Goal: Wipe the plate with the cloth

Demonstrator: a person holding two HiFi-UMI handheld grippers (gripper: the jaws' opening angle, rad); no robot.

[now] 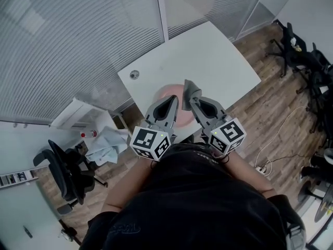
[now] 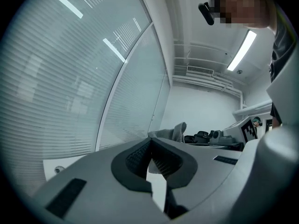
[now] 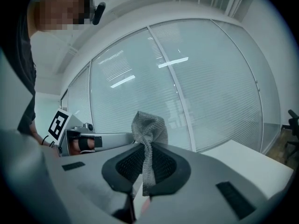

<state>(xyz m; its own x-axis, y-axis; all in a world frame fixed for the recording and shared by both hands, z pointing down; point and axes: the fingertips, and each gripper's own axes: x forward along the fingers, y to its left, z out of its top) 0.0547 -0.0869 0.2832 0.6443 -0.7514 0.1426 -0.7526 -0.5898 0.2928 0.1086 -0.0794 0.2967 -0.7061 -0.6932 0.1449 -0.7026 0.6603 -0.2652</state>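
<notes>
A pink plate (image 1: 165,92) lies near the front edge of the white table (image 1: 218,61), and both grippers cover part of it. My right gripper (image 1: 191,102) is shut on a grey mesh cloth (image 1: 189,89), which sticks up from the jaws over the plate's right side. In the right gripper view the cloth (image 3: 148,130) bunches above the closed pads. My left gripper (image 1: 174,99) is just left of it above the plate, shut with nothing between its jaws. The left gripper view shows the cloth (image 2: 175,131) and the right gripper's body (image 2: 233,138) close by on the right.
A cable grommet (image 1: 135,75) sits in the table's far left corner. Glass walls with blinds stand behind the table. On the left are a black office chair (image 1: 62,172) and a low white shelf (image 1: 106,138). More chairs (image 1: 299,51) and a floor cable (image 1: 265,163) are at the right.
</notes>
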